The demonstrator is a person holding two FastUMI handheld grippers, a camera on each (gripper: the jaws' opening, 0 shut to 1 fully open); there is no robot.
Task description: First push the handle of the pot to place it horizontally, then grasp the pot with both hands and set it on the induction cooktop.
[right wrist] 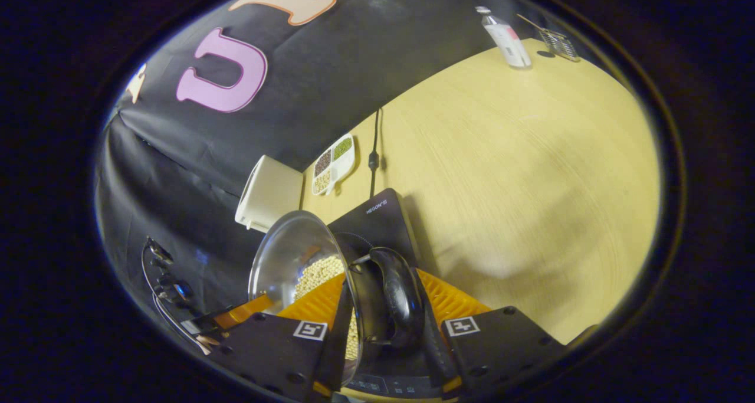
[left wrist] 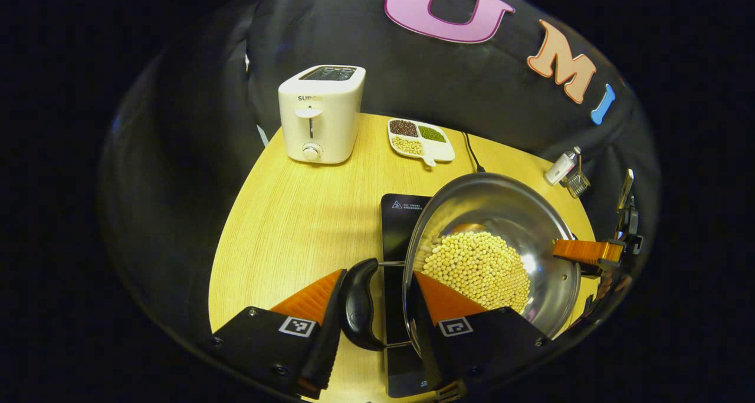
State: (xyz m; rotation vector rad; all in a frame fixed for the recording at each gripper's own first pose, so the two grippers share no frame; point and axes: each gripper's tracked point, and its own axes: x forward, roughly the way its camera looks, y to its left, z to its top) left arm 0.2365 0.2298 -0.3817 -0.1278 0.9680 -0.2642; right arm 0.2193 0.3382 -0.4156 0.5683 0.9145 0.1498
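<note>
While round beans [left wrist: 478, 268] fill it, the shiny steel pot [left wrist: 519, 214] gleams.

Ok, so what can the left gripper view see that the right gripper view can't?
Left gripper view: the white toaster's front lever and dial, and the left gripper clamping one black side handle. Right gripper view: the right gripper clamping the other black handle, plus the cooktop's touch panel. Both: the shiny steel pot of yellow beans, the black induction cooktop, the white divided dish, the white bottle and the wooden table.
</note>
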